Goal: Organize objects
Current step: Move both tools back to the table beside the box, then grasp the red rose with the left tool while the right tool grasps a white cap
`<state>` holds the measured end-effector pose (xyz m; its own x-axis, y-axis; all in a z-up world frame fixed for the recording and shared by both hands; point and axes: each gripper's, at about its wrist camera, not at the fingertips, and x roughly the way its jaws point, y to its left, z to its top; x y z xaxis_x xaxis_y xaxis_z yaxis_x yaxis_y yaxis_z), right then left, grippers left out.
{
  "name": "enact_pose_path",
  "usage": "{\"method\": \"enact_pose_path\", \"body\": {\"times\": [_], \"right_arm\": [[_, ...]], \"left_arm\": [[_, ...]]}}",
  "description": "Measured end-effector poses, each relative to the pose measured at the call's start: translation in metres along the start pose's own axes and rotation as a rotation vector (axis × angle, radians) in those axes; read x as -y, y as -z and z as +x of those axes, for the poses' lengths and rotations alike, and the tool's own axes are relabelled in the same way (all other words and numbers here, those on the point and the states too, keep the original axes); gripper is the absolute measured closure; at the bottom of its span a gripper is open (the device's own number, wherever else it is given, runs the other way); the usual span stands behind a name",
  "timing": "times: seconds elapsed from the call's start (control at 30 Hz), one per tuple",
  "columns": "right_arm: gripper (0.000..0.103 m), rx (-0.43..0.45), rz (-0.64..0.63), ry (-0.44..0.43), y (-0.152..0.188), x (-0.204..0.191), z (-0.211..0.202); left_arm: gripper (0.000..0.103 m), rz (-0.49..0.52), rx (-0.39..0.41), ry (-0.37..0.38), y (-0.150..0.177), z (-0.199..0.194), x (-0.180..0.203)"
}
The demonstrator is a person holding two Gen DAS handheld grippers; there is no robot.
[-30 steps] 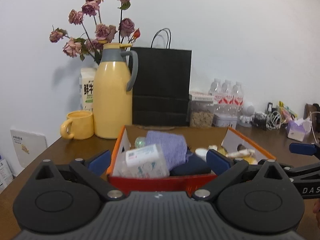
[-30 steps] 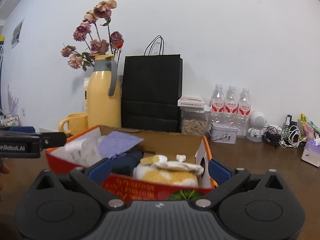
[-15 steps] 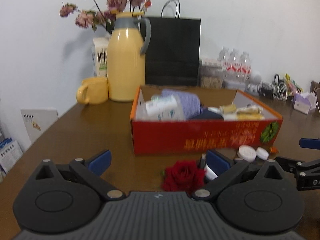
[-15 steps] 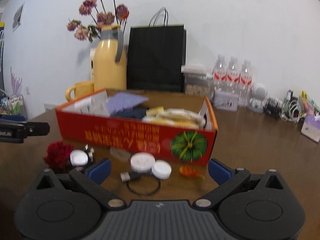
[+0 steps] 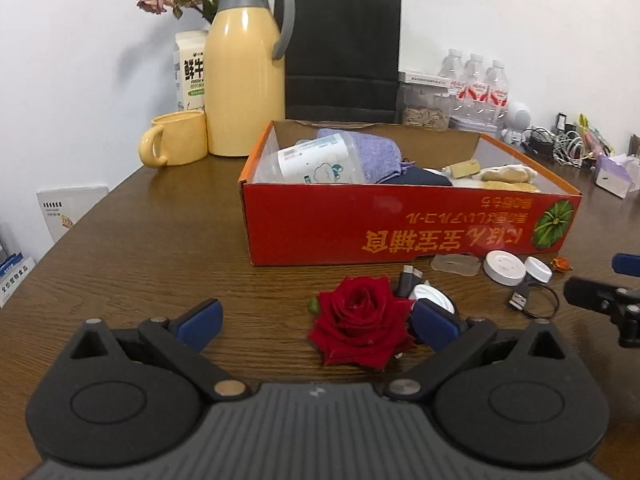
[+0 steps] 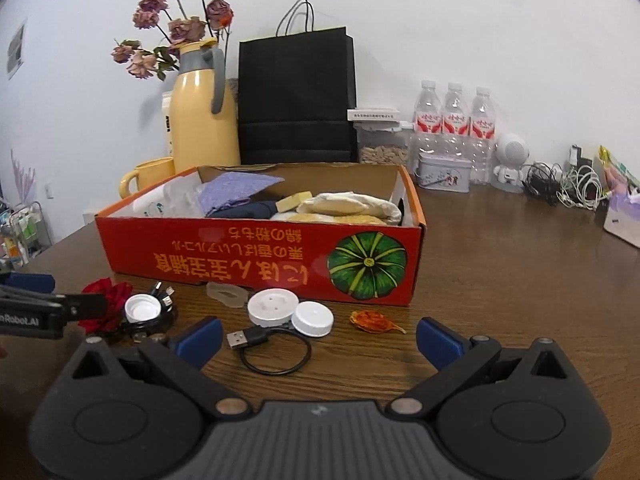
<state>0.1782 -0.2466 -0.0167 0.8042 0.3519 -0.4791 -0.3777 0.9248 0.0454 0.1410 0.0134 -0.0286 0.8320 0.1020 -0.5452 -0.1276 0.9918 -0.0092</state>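
Note:
A red cardboard box [image 5: 408, 224] [image 6: 256, 256] holds a tissue pack, a purple cloth, a dark cloth and yellowish items. In front of it lie a red rose [image 5: 360, 320] [image 6: 105, 300], a black USB cable [image 6: 272, 344], two white round lids [image 6: 274, 307] [image 6: 313, 318], another white cap [image 6: 142, 308], a clear plastic piece [image 6: 226, 293] and an orange dried petal [image 6: 374, 322]. My left gripper [image 5: 316, 320] is open and empty, low over the table with the rose between its fingers. My right gripper [image 6: 318, 336] is open and empty, with the cable and lids between its fingers.
Behind the box stand a yellow thermos [image 5: 244, 68], a yellow mug [image 5: 176, 142], a milk carton [image 5: 190, 72], a black paper bag [image 5: 344, 52], a seed jar [image 6: 382, 144], three water bottles [image 6: 454, 120] and tangled cables [image 6: 568, 184]. Dried flowers [image 6: 172, 32] rise behind the thermos.
Both grippers have pulled back from the box and lowered toward the table. The rose, cable and lids in front of the box have come into view.

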Motion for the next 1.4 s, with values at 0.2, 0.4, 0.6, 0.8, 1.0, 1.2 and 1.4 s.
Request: {"method": "enact_pose_path", "body": {"times": [0.2,0.4,0.6,0.8,1.0,1.2,1.4], "right_arm": [[0.0,0.001,-0.007,-0.003,0.0,0.0,0.0],[0.0,-0.001,-0.006,-0.001,0.0,0.0,0.0],[0.0,-0.003,-0.005,0.004,0.0,0.0,0.001],[0.0,-0.005,-0.003,0.005,0.0,0.0,0.001],[0.0,-0.011,0.001,0.005,0.0,0.001,0.002],[0.0,-0.012,0.002,0.005,0.0,0.001,0.003],[0.0,-0.02,0.006,0.011,0.001,0.001,0.005]], "left_arm": [[0.0,-0.031,-0.021,-0.013,-0.004,0.013,-0.002],[0.0,-0.056,-0.026,-0.001,-0.002,0.016,-0.004],[0.014,-0.056,0.001,0.029,-0.002,0.01,-0.004],[0.054,-0.062,-0.008,0.083,-0.001,0.011,-0.004],[0.063,-0.095,0.007,0.089,0.0,0.009,-0.009],[0.063,-0.118,0.035,0.064,0.0,0.005,-0.013],[0.064,-0.119,0.093,0.048,0.001,-0.003,-0.014]]}}
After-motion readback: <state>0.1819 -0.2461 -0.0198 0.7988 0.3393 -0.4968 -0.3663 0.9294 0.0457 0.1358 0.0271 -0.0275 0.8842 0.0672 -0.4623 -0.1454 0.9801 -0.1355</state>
